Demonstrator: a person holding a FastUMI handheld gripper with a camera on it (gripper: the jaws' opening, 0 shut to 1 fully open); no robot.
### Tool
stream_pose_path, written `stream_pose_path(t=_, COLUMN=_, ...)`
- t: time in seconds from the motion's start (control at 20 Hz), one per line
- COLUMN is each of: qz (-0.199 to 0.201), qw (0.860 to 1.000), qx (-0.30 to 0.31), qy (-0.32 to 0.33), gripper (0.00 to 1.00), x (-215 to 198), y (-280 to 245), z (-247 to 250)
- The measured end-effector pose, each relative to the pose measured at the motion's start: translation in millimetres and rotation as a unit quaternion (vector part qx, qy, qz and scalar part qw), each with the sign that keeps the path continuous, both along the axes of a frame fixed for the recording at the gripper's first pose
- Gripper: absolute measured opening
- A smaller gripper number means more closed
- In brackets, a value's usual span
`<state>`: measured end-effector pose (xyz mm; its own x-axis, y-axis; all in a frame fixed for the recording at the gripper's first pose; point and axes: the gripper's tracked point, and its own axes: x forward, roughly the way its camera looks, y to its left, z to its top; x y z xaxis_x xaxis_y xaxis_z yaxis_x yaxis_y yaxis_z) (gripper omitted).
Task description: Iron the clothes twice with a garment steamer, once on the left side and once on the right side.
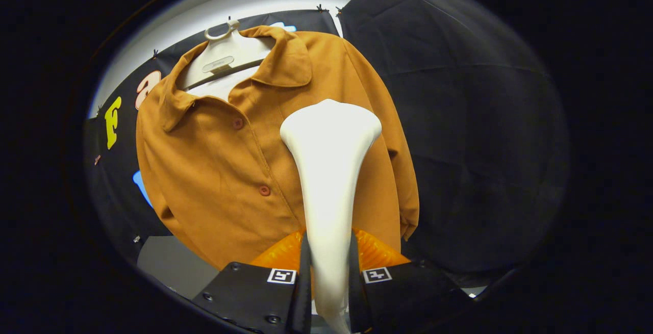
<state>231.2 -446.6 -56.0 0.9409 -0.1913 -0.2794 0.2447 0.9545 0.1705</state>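
A brown button-up shirt [219, 171] hangs on a white hanger [224, 56] in front of the black booth wall. The white garment steamer [329, 171] rises from between my fingers, and my gripper [329, 267] is shut on its narrow handle. The steamer's wide head [330, 125] lies against the shirt's front, on the side right of the button row, at chest height. The shirt's lower right part is hidden behind the steamer and my fingers.
Black cloth [459, 120] covers the booth wall to the right of the shirt. A grey surface [173, 265] lies below the shirt's left hem. A bright white wall [255, 2] shows above the cloth.
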Motion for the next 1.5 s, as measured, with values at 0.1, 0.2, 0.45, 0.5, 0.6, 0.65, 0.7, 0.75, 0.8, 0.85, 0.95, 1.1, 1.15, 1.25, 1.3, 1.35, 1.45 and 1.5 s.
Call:
stream_pose_path(t=0.1, qz=-0.003, qw=1.000, qx=0.004, qy=0.019, gripper=0.33, x=0.0, y=-3.3, z=-16.9)
stream_pose_path(t=0.2, qz=-0.007, qw=0.999, qx=0.011, qy=0.044, gripper=0.33, x=-2.3, y=-8.4, z=-39.0)
stream_pose_path(t=0.45, qz=-0.020, qw=0.995, qx=0.026, qy=0.095, gripper=0.33, x=-13.4, y=-16.0, z=-91.2)
stream_pose_path(t=0.5, qz=-0.021, qw=0.994, qx=0.028, qy=0.104, gripper=0.33, x=-16.2, y=-17.0, z=-100.0)
stream_pose_path(t=0.6, qz=-0.022, qw=0.992, qx=0.035, qy=0.120, gripper=0.33, x=-21.4, y=-17.4, z=-115.7)
stream_pose_path(t=0.65, qz=-0.023, qw=0.991, qx=0.039, qy=0.128, gripper=0.33, x=-22.2, y=-17.6, z=-122.7)
stream_pose_path(t=0.7, qz=-0.023, qw=0.990, qx=0.042, qy=0.136, gripper=0.33, x=-23.0, y=-17.4, z=-128.1)
stream_pose_path(t=0.75, qz=-0.023, qw=0.988, qx=0.044, qy=0.144, gripper=0.33, x=-23.6, y=-16.8, z=-136.8)
stream_pose_path(t=0.8, qz=-0.023, qw=0.987, qx=0.045, qy=0.153, gripper=0.33, x=-25.4, y=-15.9, z=-145.3)
stream_pose_path(t=0.85, qz=-0.022, qw=0.986, qx=0.048, qy=0.160, gripper=0.33, x=-27.3, y=-17.4, z=-150.9)
stream_pose_path(t=0.95, qz=-0.022, qw=0.983, qx=0.052, qy=0.173, gripper=0.33, x=-29.2, y=-18.8, z=-162.9)
stream_pose_path(t=1.1, qz=-0.024, qw=0.979, qx=0.063, qy=0.195, gripper=0.33, x=-34.6, y=-19.0, z=-181.7)
stream_pose_path(t=1.15, qz=-0.024, qw=0.977, qx=0.065, qy=0.201, gripper=0.33, x=-35.1, y=-18.3, z=-186.1)
stream_pose_path(t=1.25, qz=-0.025, qw=0.975, qx=0.069, qy=0.211, gripper=0.33, x=-38.4, y=-18.3, z=-195.2)
stream_pose_path(t=1.3, qz=-0.026, qw=0.973, qx=0.072, qy=0.217, gripper=0.33, x=-42.2, y=-18.1, z=-199.5)
stream_pose_path(t=1.35, qz=-0.028, qw=0.972, qx=0.075, qy=0.221, gripper=0.33, x=-44.8, y=-17.6, z=-202.8)
stream_pose_path(t=1.45, qz=-0.035, qw=0.969, qx=0.078, qy=0.232, gripper=0.33, x=-51.9, y=-17.5, z=-210.1)
stream_pose_path(t=1.5, qz=-0.037, qw=0.968, qx=0.079, qy=0.237, gripper=0.33, x=-56.3, y=-16.9, z=-212.1)
